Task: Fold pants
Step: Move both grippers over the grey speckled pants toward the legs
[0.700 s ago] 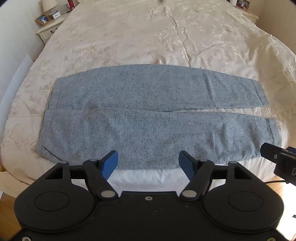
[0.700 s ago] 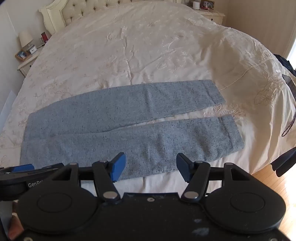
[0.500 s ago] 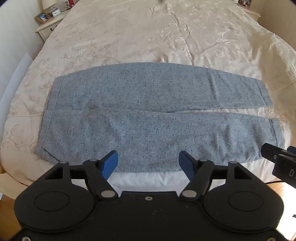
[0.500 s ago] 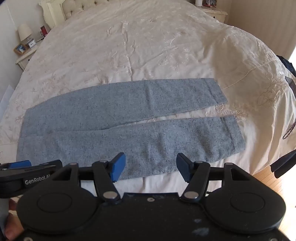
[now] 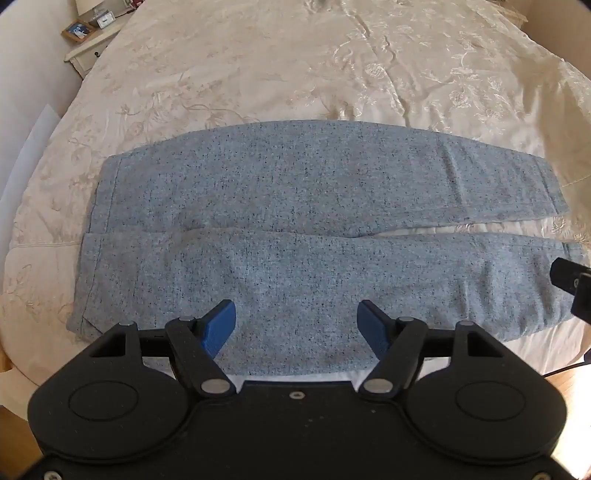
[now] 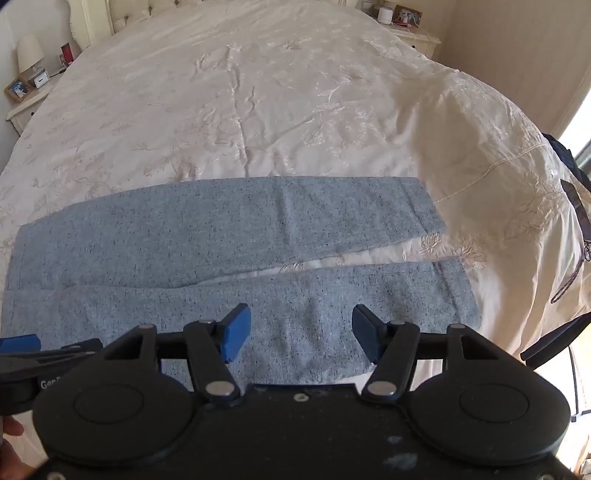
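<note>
Grey-blue speckled pants [image 5: 295,221] lie flat across the cream bedspread [image 5: 295,74], waistband at the left, both legs running right with a narrow gap between them. They also show in the right wrist view [image 6: 229,236]. My left gripper [image 5: 297,325] is open and empty, over the near leg's thigh part near the bed's front edge. My right gripper [image 6: 301,334] is open and empty, over the near leg's lower part. The right gripper's black body [image 5: 572,288] shows at the left view's right edge; the left gripper [image 6: 22,350] shows at the right view's left edge.
A bedside table [image 5: 88,44] with a photo frame and clock stands at the far left. A second nightstand [image 6: 410,29] stands at the far right. A dark item with a strap [image 6: 576,229] hangs off the bed's right side. Wooden floor [image 5: 569,380] lies below the front edge.
Both grippers have moved forward and lower toward the near pant leg. Their fingers now stand over the fabric. Both stay open; the pants have not moved.
</note>
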The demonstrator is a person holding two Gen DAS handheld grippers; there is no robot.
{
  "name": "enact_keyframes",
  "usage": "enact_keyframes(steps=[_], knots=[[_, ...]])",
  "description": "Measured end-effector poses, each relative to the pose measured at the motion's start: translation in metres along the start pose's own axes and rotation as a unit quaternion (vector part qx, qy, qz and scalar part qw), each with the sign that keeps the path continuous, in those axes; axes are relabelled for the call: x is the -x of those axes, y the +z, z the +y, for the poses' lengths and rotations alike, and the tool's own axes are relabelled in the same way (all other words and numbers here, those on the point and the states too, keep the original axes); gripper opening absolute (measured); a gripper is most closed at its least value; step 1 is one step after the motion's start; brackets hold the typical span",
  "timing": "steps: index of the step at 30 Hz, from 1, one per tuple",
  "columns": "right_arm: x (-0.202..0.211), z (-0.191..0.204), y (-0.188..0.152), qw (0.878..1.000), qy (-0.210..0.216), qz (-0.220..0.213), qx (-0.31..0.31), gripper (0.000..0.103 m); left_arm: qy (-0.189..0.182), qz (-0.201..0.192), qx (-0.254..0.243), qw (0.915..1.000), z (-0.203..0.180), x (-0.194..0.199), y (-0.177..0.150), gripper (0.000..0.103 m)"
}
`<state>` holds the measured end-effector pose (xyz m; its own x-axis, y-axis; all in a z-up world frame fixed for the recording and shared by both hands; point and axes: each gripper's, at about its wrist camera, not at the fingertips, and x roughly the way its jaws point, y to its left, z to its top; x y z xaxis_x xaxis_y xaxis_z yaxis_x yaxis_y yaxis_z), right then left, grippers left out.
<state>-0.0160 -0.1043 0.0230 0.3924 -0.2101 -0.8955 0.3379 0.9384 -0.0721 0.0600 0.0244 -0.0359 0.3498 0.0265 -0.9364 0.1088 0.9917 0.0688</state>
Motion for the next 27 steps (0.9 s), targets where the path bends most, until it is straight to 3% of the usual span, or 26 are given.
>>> enact_keyframes(steps=[5, 9, 11, 16, 22, 27], knots=[[-0.020, 0.001, 0.002, 0.999, 0.019, -0.023, -0.036, 0.064, 0.027, -0.005, -0.009, 0.9996, 0.020, -0.021, 0.010, 0.073], [-0.046, -0.005, 0.004, 0.996, 0.040, 0.001, -0.083, 0.061, 0.029, -0.006, -0.009, 0.9995, 0.039, -0.045, 0.015, 0.068], [-0.059, -0.007, 0.002, 0.995, 0.027, 0.007, -0.095, 0.060, 0.027, -0.006, -0.009, 0.9996, 0.049, -0.058, 0.014, 0.068], [-0.090, -0.012, -0.010, 0.997, -0.014, 0.021, -0.076, 0.060, 0.064, -0.001, -0.025, 0.9976, 0.070, -0.079, 0.008, 0.067], [-0.122, -0.017, -0.034, 0.996, -0.044, 0.058, -0.049, 0.058, 0.052, 0.025, -0.024, 0.9981, 0.078, -0.096, -0.008, 0.067], [-0.133, -0.035, -0.054, 0.992, -0.043, 0.071, -0.100, 0.058, 0.037, 0.018, -0.021, 0.9989, 0.080, -0.099, -0.023, 0.067]])
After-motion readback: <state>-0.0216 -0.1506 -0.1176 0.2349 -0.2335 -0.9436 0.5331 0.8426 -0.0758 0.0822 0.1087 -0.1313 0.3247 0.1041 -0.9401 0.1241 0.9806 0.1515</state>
